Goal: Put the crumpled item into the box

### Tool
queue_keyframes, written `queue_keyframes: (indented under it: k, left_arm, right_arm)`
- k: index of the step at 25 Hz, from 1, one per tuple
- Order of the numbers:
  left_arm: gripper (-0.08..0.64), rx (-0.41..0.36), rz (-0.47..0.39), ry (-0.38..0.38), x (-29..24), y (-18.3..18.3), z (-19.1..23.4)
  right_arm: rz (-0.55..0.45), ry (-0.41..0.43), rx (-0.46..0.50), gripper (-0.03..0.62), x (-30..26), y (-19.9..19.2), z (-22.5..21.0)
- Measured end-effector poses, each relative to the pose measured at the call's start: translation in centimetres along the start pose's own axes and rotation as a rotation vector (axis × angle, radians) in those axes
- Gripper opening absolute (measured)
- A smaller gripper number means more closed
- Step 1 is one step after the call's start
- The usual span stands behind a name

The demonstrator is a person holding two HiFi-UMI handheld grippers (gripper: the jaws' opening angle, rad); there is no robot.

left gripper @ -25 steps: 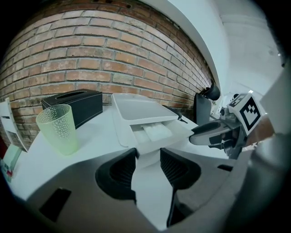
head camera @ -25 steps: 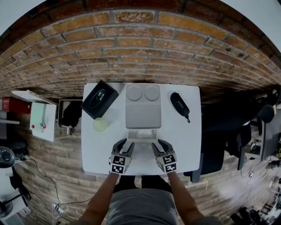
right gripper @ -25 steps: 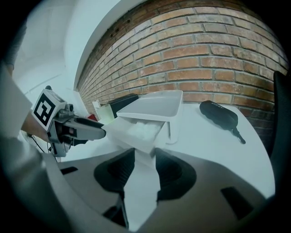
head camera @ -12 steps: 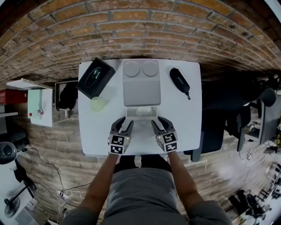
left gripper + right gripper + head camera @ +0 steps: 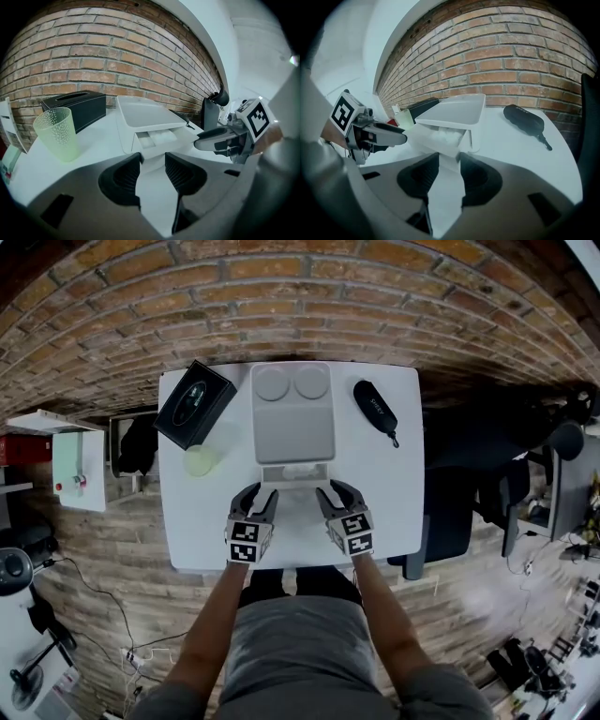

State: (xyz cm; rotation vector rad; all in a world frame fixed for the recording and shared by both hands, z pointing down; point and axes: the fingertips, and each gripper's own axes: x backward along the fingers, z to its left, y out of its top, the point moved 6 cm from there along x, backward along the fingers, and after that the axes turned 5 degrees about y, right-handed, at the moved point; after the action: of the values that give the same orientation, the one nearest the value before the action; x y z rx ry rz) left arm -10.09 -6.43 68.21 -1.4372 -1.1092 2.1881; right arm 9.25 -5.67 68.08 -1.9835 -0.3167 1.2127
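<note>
head view: the crumpled item (image 5: 298, 471), a white wad, lies inside the pulled-out drawer (image 5: 295, 476) at the near end of the pale grey box (image 5: 292, 423), which sits mid-table against the brick wall side. the drawer's top is uncovered and the wad fills much of its width. in the right gripper view the wad (image 5: 445, 136) shows just past the jaws, low inside the drawer walls.

the left gripper (image 5: 262, 495) and right gripper (image 5: 335, 491) flank the drawer front, one at each near corner, close to it. both are released: the jaws of each stand apart with only bare table showing between them.

left of the box stand a green cup (image 5: 200, 460) and, further back, a black tissue box (image 5: 194, 403); right of it lies a black case (image 5: 375, 408), well apart from the grippers. none of these lies between the grippers and the drawer.

the white table (image 5: 389, 502) is bare on the near right side, and its near edge runs just behind the grippers.
</note>
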Motion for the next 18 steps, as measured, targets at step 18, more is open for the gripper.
queue_keyframes:
  k: [18]
  left_arm:
    - [0.172,0.016,0.004,0.025,-0.97,0.88,0.01]
  right_arm:
    - [0.006,-0.019,-0.055,0.15,-0.55,0.57,-1.03]
